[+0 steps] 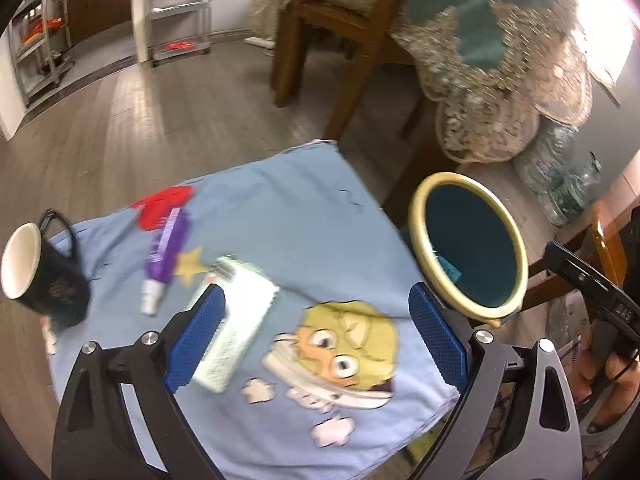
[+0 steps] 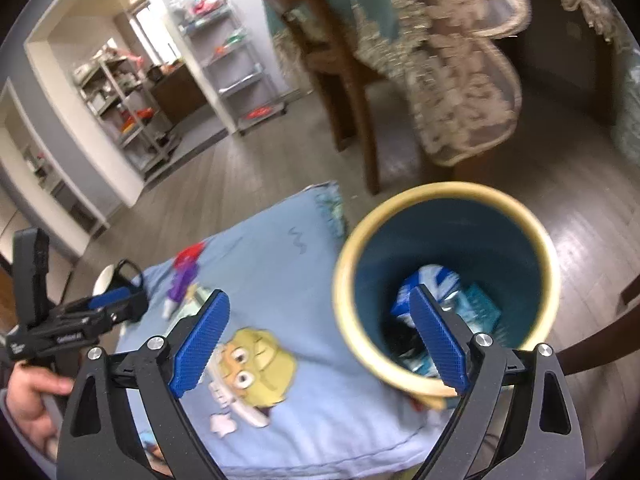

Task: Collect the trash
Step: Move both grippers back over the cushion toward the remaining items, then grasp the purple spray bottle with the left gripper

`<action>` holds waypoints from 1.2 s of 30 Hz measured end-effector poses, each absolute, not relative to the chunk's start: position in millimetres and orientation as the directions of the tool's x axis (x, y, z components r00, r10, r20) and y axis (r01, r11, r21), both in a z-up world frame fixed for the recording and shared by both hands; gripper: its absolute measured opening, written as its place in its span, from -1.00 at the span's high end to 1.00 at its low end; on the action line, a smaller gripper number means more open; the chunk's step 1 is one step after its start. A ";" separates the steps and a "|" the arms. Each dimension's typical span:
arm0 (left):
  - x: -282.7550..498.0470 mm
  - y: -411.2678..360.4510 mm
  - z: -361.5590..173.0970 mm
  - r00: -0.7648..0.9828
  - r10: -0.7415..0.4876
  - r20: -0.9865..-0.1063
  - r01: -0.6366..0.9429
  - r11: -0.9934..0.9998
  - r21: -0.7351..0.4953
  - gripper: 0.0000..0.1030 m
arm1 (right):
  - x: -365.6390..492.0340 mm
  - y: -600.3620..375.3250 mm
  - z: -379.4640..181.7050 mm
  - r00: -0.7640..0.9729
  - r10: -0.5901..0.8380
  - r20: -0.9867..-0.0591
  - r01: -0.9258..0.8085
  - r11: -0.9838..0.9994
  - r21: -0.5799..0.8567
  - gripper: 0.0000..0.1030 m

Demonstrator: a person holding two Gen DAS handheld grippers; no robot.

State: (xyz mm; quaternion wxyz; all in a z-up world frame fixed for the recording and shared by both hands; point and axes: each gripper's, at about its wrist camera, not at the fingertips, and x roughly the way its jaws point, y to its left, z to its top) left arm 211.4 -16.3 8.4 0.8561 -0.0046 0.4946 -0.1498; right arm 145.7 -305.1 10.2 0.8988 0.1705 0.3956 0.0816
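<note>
A small table under a light blue cartoon cloth [image 1: 296, 216] holds a white flat carton [image 1: 236, 320], a purple bottle with a white cap [image 1: 166, 252] and a black mug [image 1: 44, 276]. A teal bin with a yellow rim [image 1: 416, 232] stands at the table's right edge. My left gripper [image 1: 316, 336] is open above the cloth, its left pad [image 1: 196, 336] over the carton's edge. My right gripper [image 2: 320, 344] is open and empty at the bin's rim [image 2: 344, 300]; the bin holds blue and white wrappers [image 2: 436, 280]. The left gripper also shows in the right wrist view [image 2: 116, 300].
A wooden chair [image 1: 340, 40] and a table draped in lace cloth [image 1: 500, 80] stand behind the bin. Metal shelf racks [image 1: 180, 8] line the far wall. A pack of water bottles [image 1: 560, 172] sits on the floor at right. Wood floor surrounds the table.
</note>
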 end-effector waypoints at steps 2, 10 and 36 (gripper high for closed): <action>211.3 -1.3 9.9 0.467 -0.252 -0.848 0.240 0.959 -0.153 -0.77 | 144.7 -291.6 14.3 0.672 0.294 -0.680 -0.046 0.933 0.358 -0.78; 229.7 54.6 0.5 0.479 -0.174 -0.860 0.154 0.982 -0.113 -0.77 | 151.0 -264.1 -4.0 0.626 0.301 -0.719 -0.073 0.941 0.330 -0.80; 331.9 80.5 -122.3 0.299 -0.049 -0.953 0.150 0.989 -0.004 0.32 | 155.5 -150.0 -40.9 0.440 0.398 -0.805 -0.235 0.916 0.325 -0.79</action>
